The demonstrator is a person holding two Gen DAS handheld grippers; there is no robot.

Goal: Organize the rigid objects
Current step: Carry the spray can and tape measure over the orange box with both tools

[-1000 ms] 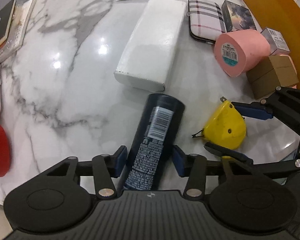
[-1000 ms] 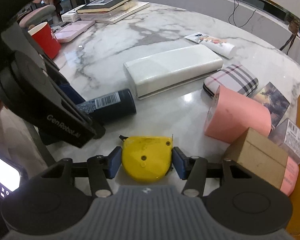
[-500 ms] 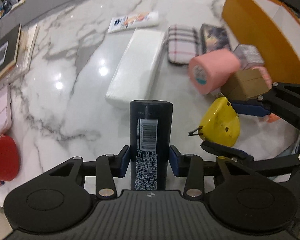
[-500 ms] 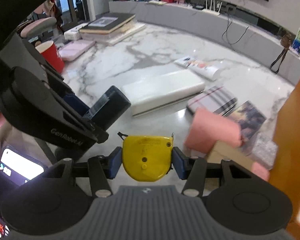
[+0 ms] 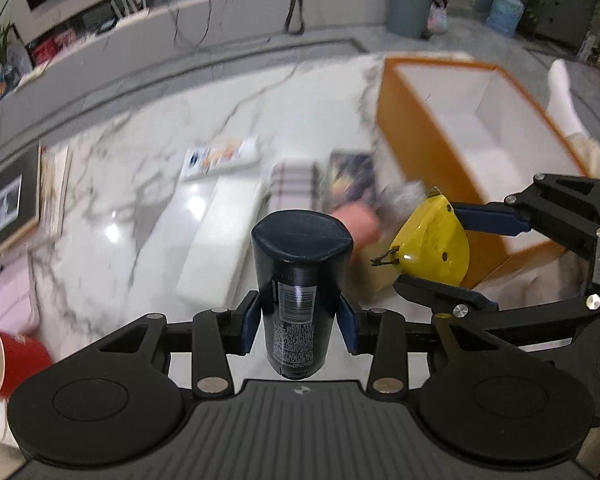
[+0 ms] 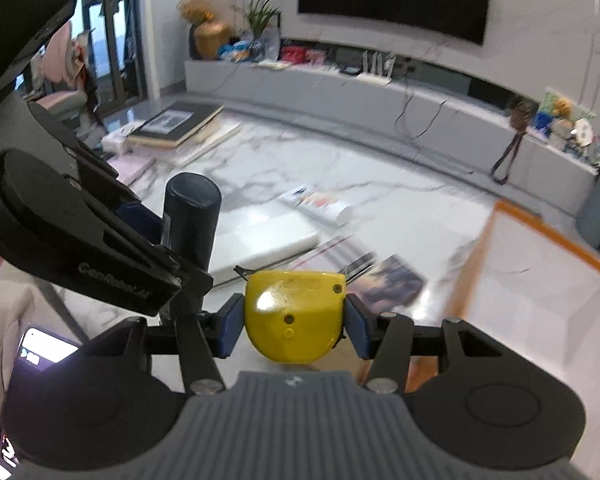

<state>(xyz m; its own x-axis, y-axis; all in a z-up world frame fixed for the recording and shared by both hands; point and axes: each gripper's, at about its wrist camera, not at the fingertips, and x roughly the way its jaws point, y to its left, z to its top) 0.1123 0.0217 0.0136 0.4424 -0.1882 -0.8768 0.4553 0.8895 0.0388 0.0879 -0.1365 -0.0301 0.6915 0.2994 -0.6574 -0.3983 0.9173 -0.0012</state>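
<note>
Because the left gripper (image 5: 298, 322), whose jaws have just been closing, clamps the dark spray can (image 5: 300, 292) low on its body above the marble table (image 5: 148, 168), the can may pivot or slip, while the right gripper (image 6: 294, 326), pinching the yellow tape measure (image 6: 296, 314) close alongside, could knock it on the way to the orange box (image 5: 416, 132).

Right tongs (image 6: 294, 318) clamping yellow tape measure (image 6: 294, 312)
</note>
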